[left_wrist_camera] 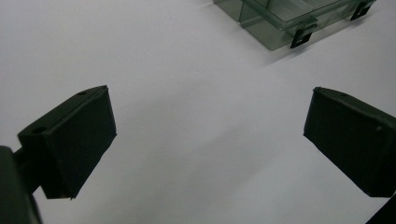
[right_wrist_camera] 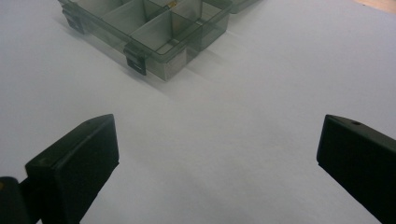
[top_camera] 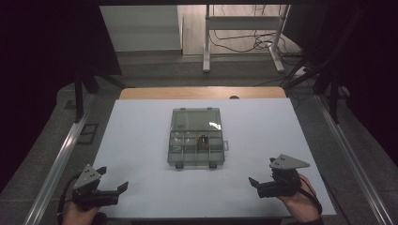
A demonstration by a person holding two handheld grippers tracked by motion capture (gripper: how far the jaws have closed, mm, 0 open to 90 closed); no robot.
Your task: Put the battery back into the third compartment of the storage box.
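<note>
A clear grey plastic compartment box (top_camera: pixel 196 143), lid open, lies mid-table on the white sheet (top_camera: pixel 141 140), holding perhaps 1 small dark item. Left gripper (top_camera: pixel 114 177) and right gripper (top_camera: pixel 263 173) rest near it, both wide apart, empty.

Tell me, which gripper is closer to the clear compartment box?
Right, slightly. The right gripper sits beyond the compartment box's near right corner; the left gripper lies farther off its near left corner.

A clear, smoke-tinted compartment box (top_camera: pixel 196 138) lies open mid-table, lid flat behind, a small dark item (top_camera: pixel 203 140) inside.
</note>
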